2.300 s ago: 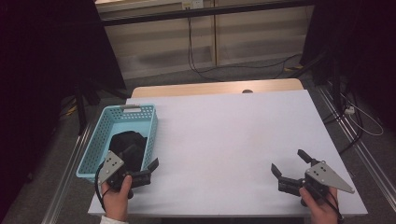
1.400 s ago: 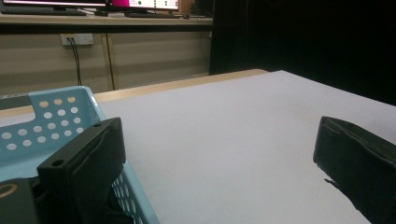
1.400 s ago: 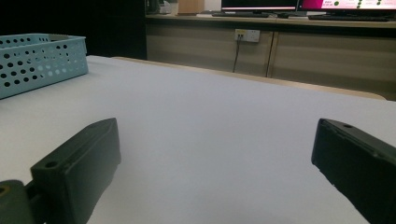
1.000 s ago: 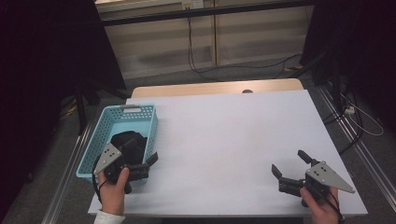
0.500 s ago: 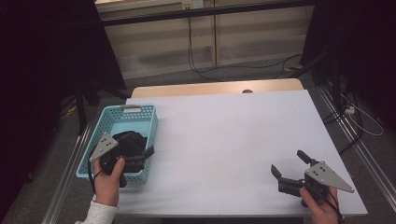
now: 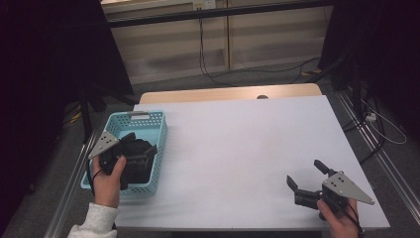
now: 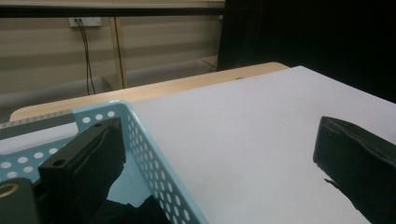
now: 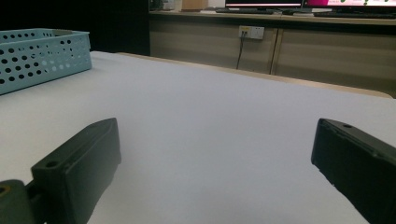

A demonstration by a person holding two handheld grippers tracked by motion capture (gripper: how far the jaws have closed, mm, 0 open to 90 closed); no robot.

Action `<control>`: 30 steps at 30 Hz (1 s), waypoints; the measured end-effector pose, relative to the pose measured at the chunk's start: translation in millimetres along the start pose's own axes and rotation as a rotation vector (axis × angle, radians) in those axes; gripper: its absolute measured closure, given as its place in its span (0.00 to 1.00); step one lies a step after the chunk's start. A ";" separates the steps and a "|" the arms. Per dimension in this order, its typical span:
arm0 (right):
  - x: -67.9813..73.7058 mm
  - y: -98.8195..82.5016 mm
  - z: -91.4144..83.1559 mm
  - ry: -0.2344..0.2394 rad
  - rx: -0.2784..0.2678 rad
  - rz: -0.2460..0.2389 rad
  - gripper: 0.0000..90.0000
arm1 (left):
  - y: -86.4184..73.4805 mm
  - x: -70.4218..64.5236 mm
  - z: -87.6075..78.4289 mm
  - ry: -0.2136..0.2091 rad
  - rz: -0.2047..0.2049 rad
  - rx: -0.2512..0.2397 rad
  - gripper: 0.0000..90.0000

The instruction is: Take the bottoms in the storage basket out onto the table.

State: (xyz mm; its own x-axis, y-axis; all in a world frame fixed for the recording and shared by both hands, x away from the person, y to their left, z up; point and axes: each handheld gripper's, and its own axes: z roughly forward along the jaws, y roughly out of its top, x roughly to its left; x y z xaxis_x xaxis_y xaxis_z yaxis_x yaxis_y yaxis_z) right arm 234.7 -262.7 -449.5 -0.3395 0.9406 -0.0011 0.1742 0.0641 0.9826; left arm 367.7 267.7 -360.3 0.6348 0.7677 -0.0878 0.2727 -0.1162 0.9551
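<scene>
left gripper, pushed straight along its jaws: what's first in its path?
Probably the blue basket's right wall: the left gripper straddles it, one jaw inside, one over the white table. Beyond, open tabletop; depth unclear.

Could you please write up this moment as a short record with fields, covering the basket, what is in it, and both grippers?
surface: white table
basket: light blue, perforated, at the table's left edge
contents: dark cloth bunched inside the basket
left gripper: open, over the basket above the cloth; one jaw inside the basket wall, the other over the table, as the left gripper view shows
right gripper: open, holding nothing, low over the table near its front right corner
contact with cloth: cannot tell
</scene>
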 end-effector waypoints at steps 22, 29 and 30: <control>0.4 -0.5 0.6 0.008 0.006 -0.008 0.00 | 5.3 45.2 18.0 0.059 -0.024 0.208 0.03; 0.8 -0.6 0.5 0.012 0.010 -0.012 0.00 | 4.3 60.6 21.8 0.057 -0.013 0.289 0.04; 0.7 -0.6 0.5 0.012 0.011 -0.013 0.00 | 3.9 62.0 22.1 0.061 -0.015 0.297 0.04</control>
State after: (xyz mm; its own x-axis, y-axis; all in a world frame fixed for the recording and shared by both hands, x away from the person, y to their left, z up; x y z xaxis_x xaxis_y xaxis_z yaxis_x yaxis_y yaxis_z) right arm 234.8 -261.9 -450.2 -0.3528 0.9356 -0.0115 0.1798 0.0798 0.9805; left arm 424.1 301.0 -368.3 0.5871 0.8059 -0.0759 0.4872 -0.2769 0.8282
